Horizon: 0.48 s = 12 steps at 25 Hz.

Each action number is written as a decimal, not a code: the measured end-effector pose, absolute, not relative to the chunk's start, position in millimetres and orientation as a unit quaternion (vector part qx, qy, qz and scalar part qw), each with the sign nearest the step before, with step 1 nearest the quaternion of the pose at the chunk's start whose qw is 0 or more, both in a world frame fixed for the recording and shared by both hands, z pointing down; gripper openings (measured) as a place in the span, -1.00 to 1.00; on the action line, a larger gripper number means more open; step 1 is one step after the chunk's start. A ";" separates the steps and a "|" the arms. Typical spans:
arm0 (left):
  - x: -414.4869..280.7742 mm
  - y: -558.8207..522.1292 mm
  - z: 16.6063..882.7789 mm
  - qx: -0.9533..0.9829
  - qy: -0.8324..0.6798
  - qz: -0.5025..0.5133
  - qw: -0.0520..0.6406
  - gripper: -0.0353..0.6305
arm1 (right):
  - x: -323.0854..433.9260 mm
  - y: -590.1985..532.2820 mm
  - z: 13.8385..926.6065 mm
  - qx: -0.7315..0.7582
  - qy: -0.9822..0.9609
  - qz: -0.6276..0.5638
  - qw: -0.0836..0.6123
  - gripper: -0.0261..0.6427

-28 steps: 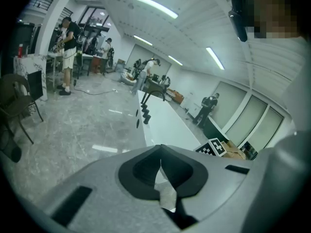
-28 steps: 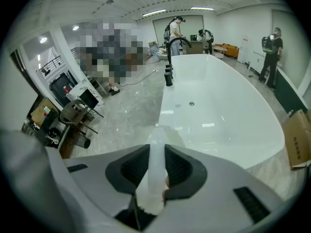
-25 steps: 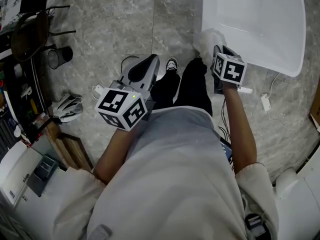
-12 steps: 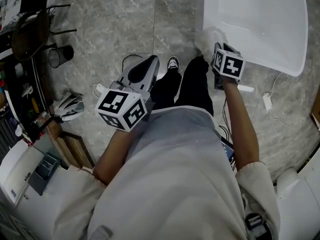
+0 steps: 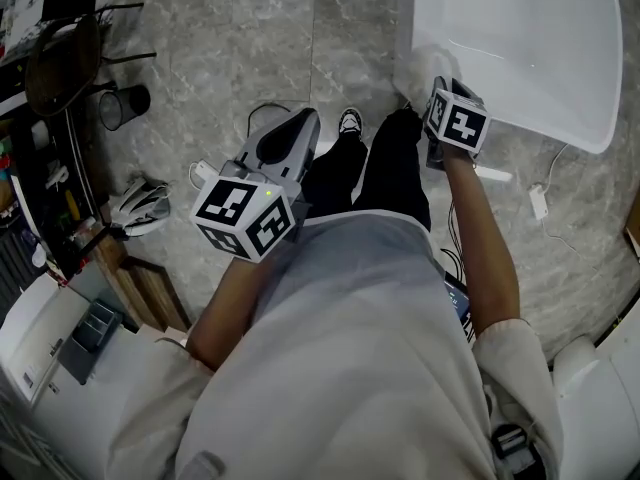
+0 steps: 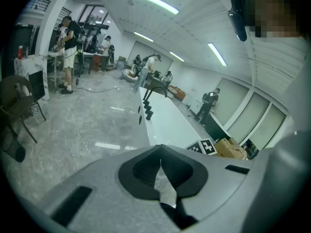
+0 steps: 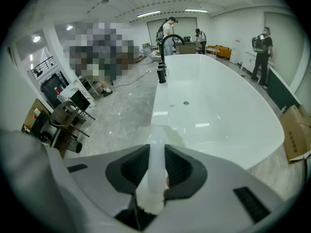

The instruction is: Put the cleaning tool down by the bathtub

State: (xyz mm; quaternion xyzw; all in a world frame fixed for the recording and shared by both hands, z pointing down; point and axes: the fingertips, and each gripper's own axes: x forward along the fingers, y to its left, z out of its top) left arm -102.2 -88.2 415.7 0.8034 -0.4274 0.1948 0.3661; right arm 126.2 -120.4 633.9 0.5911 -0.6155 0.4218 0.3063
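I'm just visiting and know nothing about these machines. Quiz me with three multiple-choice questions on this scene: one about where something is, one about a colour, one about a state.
1. Where is the fluffy white head of the cleaning tool?
A. at a corner of the white bathtub
B. on a bed
C. in a kitchen sink

2. What colour is the plastic handle in the right claw?
A. red
B. milky white
C. black

3. How is the left claw?
A. wide open
B. gripping a cloth
C. closed and empty

Answers: 1 A, the head view shows the head overlapping the tub's corner. 2 B, a pale stick sits clamped between the dark pads. 3 C, its tips meet with nothing between them.
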 end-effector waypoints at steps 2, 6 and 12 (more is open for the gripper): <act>-103.4 -86.6 414.7 0.803 -0.427 0.194 0.367 -0.87 | 126.6 -121.1 635.0 0.595 -0.613 0.420 0.307 -0.67; -106.6 -84.1 416.3 0.802 -0.428 0.200 0.365 -0.87 | 125.9 -123.0 643.9 0.598 -0.612 0.420 0.304 -0.67; -105.8 -85.9 417.3 0.800 -0.430 0.201 0.368 -0.87 | 127.8 -127.7 653.5 0.601 -0.608 0.416 0.310 -0.67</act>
